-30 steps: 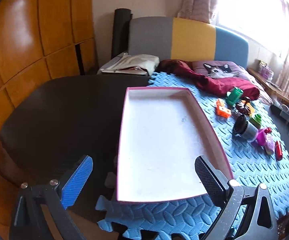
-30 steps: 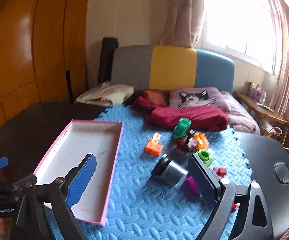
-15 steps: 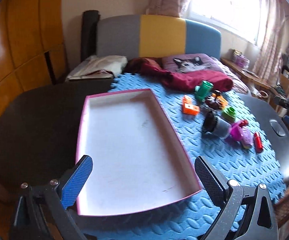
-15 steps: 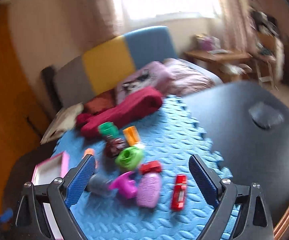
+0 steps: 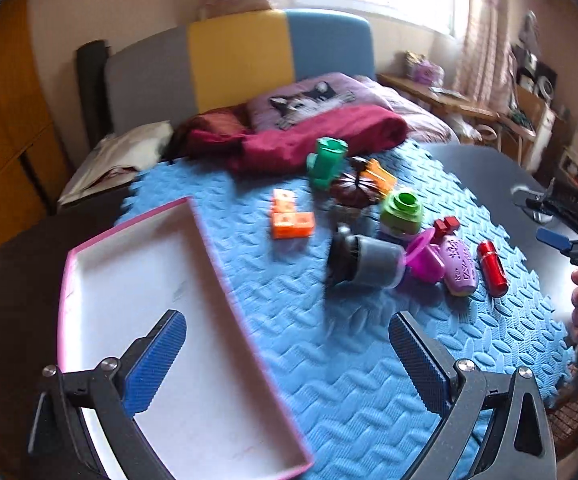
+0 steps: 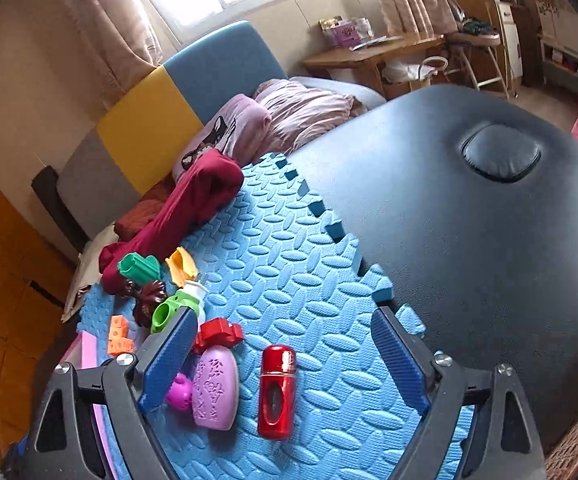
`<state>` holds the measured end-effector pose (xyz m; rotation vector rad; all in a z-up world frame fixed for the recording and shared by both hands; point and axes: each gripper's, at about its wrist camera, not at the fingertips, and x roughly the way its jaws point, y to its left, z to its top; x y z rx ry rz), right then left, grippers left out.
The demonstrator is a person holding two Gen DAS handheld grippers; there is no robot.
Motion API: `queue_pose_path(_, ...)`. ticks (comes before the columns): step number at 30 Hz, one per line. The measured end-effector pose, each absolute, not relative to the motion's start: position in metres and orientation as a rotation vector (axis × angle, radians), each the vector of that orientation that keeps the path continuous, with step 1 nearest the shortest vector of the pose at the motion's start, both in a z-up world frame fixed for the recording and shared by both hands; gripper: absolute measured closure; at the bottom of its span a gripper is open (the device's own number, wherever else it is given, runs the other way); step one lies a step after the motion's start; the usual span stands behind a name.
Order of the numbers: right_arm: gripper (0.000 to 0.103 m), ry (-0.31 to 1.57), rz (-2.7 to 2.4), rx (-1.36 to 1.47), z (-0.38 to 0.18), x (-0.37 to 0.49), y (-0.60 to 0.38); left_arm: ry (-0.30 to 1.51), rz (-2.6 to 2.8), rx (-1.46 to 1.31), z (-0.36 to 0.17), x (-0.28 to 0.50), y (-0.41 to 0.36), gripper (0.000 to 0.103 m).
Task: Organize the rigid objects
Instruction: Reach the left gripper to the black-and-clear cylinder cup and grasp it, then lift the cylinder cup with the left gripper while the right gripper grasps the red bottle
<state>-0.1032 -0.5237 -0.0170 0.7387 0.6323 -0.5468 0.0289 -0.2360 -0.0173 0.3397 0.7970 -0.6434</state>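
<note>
Red cylinder (image 6: 276,391): lying on the blue foam mat (image 6: 289,280), near edge, between the spread fingers of the right gripper (image 6: 285,360), untouched. Purple bottle (image 6: 214,388) with red cap just left of it; purple funnel (image 5: 425,258), grey cup (image 5: 365,260) on its side, green ring toy (image 5: 401,210), orange blocks (image 5: 289,220) and green cactus (image 5: 325,160) clustered farther left. Pink-rimmed tray (image 5: 209,248): left part of mat, white inside. Left gripper (image 5: 287,356): jaws wide apart, holding nothing, above tray's right rim. Right gripper: likewise wide, holding nothing.
</note>
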Motion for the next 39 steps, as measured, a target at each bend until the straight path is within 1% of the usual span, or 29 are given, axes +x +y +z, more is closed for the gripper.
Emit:
queue_pose_path(8,0.013,0.654,-0.496,0.765,-0.022,-0.097,-0.524,0.832,-0.701,0.457,-0.046,0.046,-0.294,0.001)
queue_pose_path(17,0.013,0.667,-0.481,0.795,-0.027,-0.096,-0.527,0.819,-0.733,0.550,-0.068,0.057,-0.329,0.002)
queue_pose_path(18,0.013,0.668,-0.481,0.794,-0.027,-0.095,-0.526,0.822,-0.737,0.555,-0.070,0.059,-0.332,0.004)
queue_pose_path(19,0.013,0.670,-0.480,0.792,-0.027,-0.095,-0.526,0.835,-0.752,0.559,-0.074,0.063,-0.334,0.014)
queue_pose_path(20,0.013,0.672,-0.481,0.790,-0.027,-0.095,-0.526,0.856,-0.765,0.559,-0.077,0.066,-0.336,0.028)
queue_pose_path(21,0.013,0.674,-0.482,0.787,-0.027,-0.094,-0.526,0.878,-0.779,0.554,-0.081,0.068,-0.337,0.039)
queue_pose_path(26,0.013,0.685,-0.490,0.773,-0.029,-0.092,-0.526,0.867,-0.812,0.494,-0.078,0.065,-0.329,0.040)
queue_pose_path(32,0.020,0.741,-0.487,0.781,-0.039,-0.088,-0.527,0.854,-0.804,0.416,-0.065,0.053,-0.305,0.040)
queue_pose_path(34,0.025,0.759,-0.494,0.768,-0.040,-0.087,-0.527,0.857,-0.801,0.390,-0.061,0.049,-0.296,0.040)
queue_pose_path(36,0.034,0.781,-0.495,0.754,-0.043,-0.085,-0.526,0.865,-0.804,0.365,-0.057,0.043,-0.287,0.040)
queue_pose_path(38,0.038,0.799,-0.492,0.739,-0.044,-0.082,-0.524,0.864,-0.803,0.349,-0.054,0.039,-0.279,0.040)
queue_pose_path(39,0.041,0.806,-0.488,0.731,-0.045,-0.081,-0.522,0.864,-0.804,0.341,-0.052,0.036,-0.275,0.040)
